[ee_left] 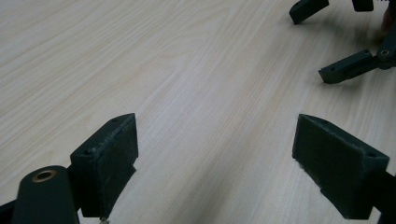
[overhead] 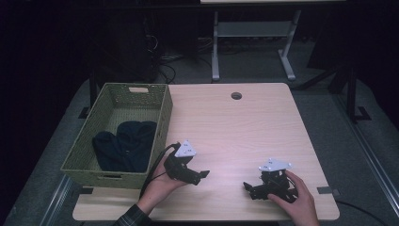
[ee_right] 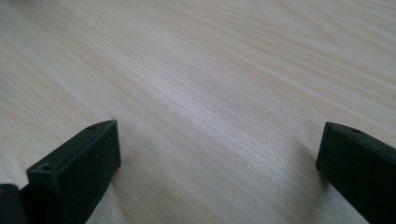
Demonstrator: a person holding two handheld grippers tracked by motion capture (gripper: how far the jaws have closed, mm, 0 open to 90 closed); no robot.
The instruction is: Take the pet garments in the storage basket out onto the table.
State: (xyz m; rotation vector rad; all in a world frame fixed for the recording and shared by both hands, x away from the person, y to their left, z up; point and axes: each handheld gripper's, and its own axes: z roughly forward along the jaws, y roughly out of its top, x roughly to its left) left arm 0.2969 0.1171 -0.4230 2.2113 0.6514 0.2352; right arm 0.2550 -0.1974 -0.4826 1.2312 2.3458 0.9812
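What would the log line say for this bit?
left gripper: open, empty, over table | right gripper: open, empty | cloth: in basket

I'm looking down on a light wood-grain table (overhead: 244,127) with a round cable hole (overhead: 236,96) near its far edge, standing on grey carpet (overhead: 324,117). Beyond the far edge I see the white metal legs of a second desk (overhead: 254,30), with dark cables (overhead: 164,66) tangled on the floor to their left. The room behind is dim, nearly black, while the tabletop itself is lit evenly.
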